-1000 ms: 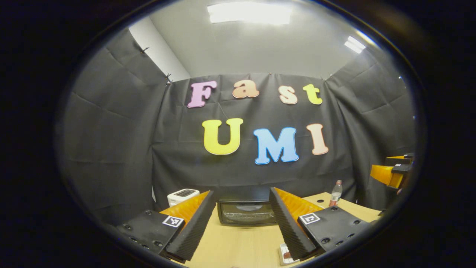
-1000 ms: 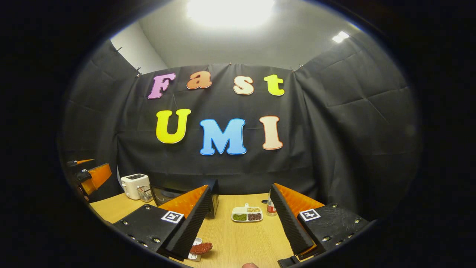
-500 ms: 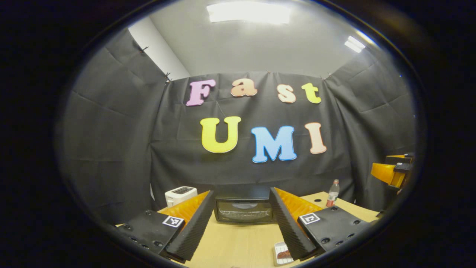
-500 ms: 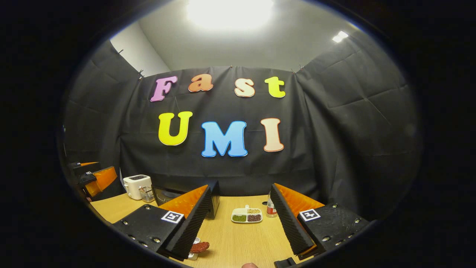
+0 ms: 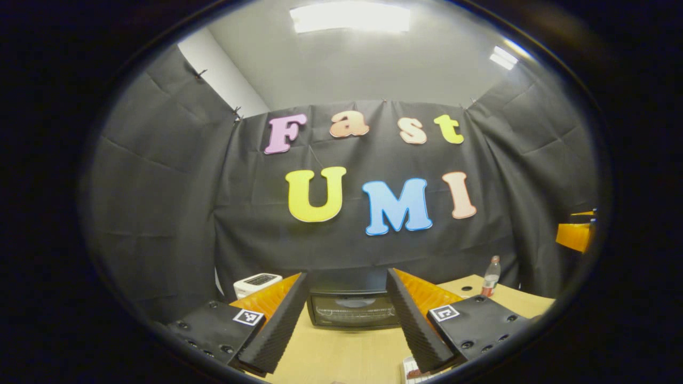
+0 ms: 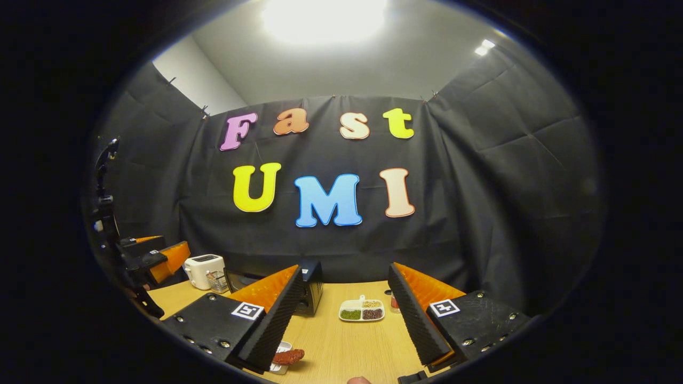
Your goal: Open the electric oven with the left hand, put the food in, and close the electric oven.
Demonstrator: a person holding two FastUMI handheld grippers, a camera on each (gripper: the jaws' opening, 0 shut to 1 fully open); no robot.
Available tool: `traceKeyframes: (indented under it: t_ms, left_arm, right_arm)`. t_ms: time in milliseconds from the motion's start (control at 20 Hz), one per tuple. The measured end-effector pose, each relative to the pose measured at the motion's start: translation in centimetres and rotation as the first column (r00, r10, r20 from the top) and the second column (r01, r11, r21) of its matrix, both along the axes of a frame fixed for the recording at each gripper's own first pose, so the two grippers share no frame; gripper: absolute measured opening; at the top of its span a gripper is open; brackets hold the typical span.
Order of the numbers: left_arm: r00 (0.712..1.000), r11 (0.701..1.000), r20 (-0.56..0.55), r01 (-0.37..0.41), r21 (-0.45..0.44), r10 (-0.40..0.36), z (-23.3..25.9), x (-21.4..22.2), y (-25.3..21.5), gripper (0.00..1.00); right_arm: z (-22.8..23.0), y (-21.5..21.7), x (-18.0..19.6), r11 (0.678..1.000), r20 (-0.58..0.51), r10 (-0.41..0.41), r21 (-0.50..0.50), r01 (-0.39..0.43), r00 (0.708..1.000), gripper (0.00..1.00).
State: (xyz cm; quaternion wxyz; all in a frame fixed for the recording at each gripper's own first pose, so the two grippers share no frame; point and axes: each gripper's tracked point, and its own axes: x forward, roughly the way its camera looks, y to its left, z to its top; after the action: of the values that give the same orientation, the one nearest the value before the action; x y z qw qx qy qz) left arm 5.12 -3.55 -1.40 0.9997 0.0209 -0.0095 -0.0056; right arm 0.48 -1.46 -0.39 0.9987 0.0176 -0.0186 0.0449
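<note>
Left gripper view: square markers (no legible text) on hand-held gripper (image 5: 347, 320).

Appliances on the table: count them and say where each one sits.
2. The black electric oven stands at the table's far edge, straight ahead of the left hand-held gripper, door closed. The white toaster stands beside it, toward the booth's corner. Others may be hidden behind the fingers.

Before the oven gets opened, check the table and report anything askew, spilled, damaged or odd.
Nothing stands out. The oven sits square on the table with its door shut, the toaster and bottle stand upright, the divided dish holds its contents unspilled, and the food lies near the right hand-held gripper.
</note>
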Motion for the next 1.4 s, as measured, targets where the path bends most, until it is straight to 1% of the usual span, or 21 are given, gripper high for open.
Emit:
traceKeyframes:
  t_ms: [200, 300, 400, 550, 700, 850, 900, 950, 1000, 1050, 1250, 1400]
  left_arm:
    - [0.999, 0.999, -0.012, 0.039, -0.001, -0.039, -1.7, 5.1, 0.1, 1.00]
    - [0.998, 0.999, -0.021, 0.053, 0.011, -0.053, -2.9, 7.8, 0.1, 1.00]
    - [0.997, 0.997, -0.030, 0.070, 0.012, -0.070, -4.2, 10.4, -0.1, 1.00]
    - [0.993, 0.995, -0.059, 0.098, -0.009, -0.099, -6.9, 13.8, -0.8, 1.00]
    - [0.990, 0.993, -0.083, 0.115, -0.019, -0.116, -9.4, 16.9, -1.2, 1.00]
    - [0.985, 0.991, -0.109, 0.134, -0.020, -0.135, -11.7, 19.8, -1.6, 1.00]
    - [0.983, 0.990, -0.117, 0.142, -0.017, -0.143, -12.7, 20.5, -1.7, 0.91]
    - [0.981, 0.989, -0.123, 0.147, -0.018, -0.148, -13.6, 21.3, -1.8, 0.97]
    - [0.979, 0.988, -0.132, 0.151, -0.020, -0.152, -14.5, 22.2, -1.9, 0.97]
    - [0.977, 0.988, -0.147, 0.151, -0.019, -0.152, -15.7, 23.2, -2.0, 1.00]
    - [0.970, 0.988, -0.191, 0.153, -0.010, -0.152, -19.1, 26.0, -2.6, 1.00]
    - [0.966, 0.987, -0.206, 0.160, -0.006, -0.158, -20.3, 27.0, -3.1, 1.00]
  right_arm:
    - [0.4, 1.0, 1.3, 1.000, 0.028, -0.017, 0.014, 0.016, 0.999, 0.97]
    - [-0.2, 1.6, 2.0, 0.999, 0.011, -0.033, 0.012, 0.033, 0.999, 0.97]
    - [0.1, 1.7, 2.5, 0.998, 0.013, -0.063, 0.001, 0.063, 0.998, 0.97]
    - [-0.4, 1.4, 3.4, 0.993, 0.004, -0.112, -0.023, 0.113, 0.994, 0.97]
    - [-0.7, 1.2, 4.2, 0.987, -0.018, -0.160, -0.025, 0.159, 0.987, 0.97]
    - [-0.7, 0.9, 4.5, 0.977, -0.016, -0.212, -0.044, 0.211, 0.977, 0.97]
    - [-0.8, 1.0, 4.6, 0.973, -0.020, -0.225, -0.050, 0.223, 0.974, 0.97]
    - [-1.1, 1.2, 4.7, 0.971, -0.026, -0.235, -0.056, 0.233, 0.972, 0.97]
    - [-1.3, 1.4, 4.8, 0.969, -0.031, -0.242, -0.060, 0.240, 0.970, 0.97]
    - [-1.5, 1.6, 4.7, 0.967, -0.036, -0.249, -0.066, 0.247, 0.968, 0.97]
    - [-2.2, 2.0, 4.5, 0.961, -0.067, -0.266, -0.096, 0.260, 0.962, 0.97]
    - [-1.9, 2.0, 4.6, 0.957, -0.078, -0.273, -0.119, 0.263, 0.959, 0.97]
